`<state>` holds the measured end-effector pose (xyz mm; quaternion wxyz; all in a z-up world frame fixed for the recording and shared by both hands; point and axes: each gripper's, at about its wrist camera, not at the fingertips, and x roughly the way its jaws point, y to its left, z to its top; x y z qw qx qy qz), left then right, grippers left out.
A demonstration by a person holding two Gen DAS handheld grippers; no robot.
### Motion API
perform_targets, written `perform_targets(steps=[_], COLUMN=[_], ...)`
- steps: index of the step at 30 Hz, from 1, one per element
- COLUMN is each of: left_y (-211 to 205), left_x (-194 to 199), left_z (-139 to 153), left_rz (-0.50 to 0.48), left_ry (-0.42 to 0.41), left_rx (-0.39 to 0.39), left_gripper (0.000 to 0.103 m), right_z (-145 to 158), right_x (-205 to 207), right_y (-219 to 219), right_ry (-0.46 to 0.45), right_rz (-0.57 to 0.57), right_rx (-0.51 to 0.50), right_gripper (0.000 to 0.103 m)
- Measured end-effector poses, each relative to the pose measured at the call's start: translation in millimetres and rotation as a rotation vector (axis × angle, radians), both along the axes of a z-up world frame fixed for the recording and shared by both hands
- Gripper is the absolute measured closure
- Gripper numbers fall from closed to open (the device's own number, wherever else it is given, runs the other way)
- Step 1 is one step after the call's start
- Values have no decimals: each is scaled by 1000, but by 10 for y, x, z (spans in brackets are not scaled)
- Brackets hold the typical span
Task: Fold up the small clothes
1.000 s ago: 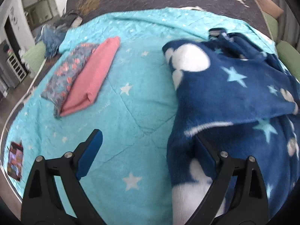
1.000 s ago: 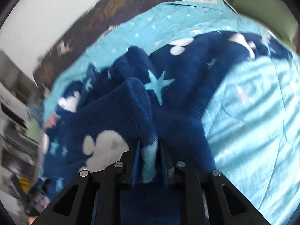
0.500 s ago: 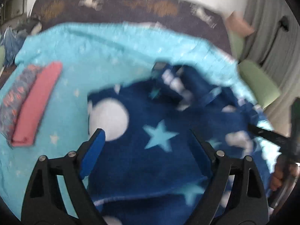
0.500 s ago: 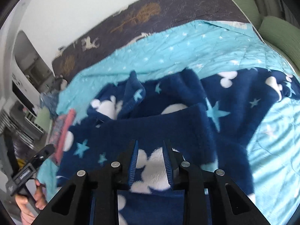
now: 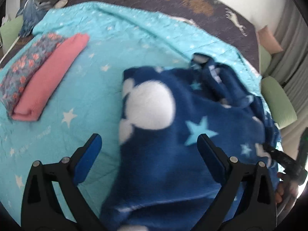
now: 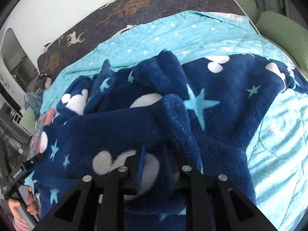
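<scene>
Left wrist view: the left gripper [image 5: 148, 154] hangs over the bed with its jaws spread wide and opening; its blue pads [image 5: 87, 156] press on nothing. The fleece [image 5: 173, 154], navy with white blotches and pale stars, lies crumpled on the quilt [image 5: 92, 88], and its left edge runs up between the two fingers, so that the right finger stands over cloth and the left finger over bare quilt. Whether the fleece touches either finger cannot be told. Well apart, at upper left, a folded pink piece [image 5: 52, 77] lies flat on the quilt, touching a folded patterned piece [image 5: 28, 65] beside it. At the right edge a hand [image 5: 284, 186] grips a dark handle.

Right wrist view: the right gripper [image 6: 154, 165] stands narrow, its jaws closing, and pinches a thick fold of the fleece [image 6: 192, 100] between its fingers. From the pinch the cloth rises in a ridge and spreads away across the quilt [image 6: 279, 134]. At lower left a hand [image 6: 21, 207] holds the other tool.
</scene>
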<state>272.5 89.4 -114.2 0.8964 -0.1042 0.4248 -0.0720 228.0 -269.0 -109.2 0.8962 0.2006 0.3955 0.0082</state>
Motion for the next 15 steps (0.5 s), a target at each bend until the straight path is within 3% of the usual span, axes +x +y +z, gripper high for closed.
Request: perform_targets(steps=[3, 8, 11, 15], left_y=[-89, -216, -332, -446], left_x=[-100, -103, 63, 488], left_z=[185, 349, 374, 421], left_rz=[-26, -91, -88, -69], left_ry=[-41, -102, -112, -79], left_rx=[20, 37, 68, 11], left_gripper=[4, 4, 4, 4], right_z=[15, 335, 399, 590], right_x=[-72, -517, -622, -480], right_y=[-62, -419, -748, -654], right_ry=[4, -164, -151, -156], right_rz=[5, -84, -149, -68], right_rx=[35, 79, 147, 120], right_gripper=[81, 80, 78, 75])
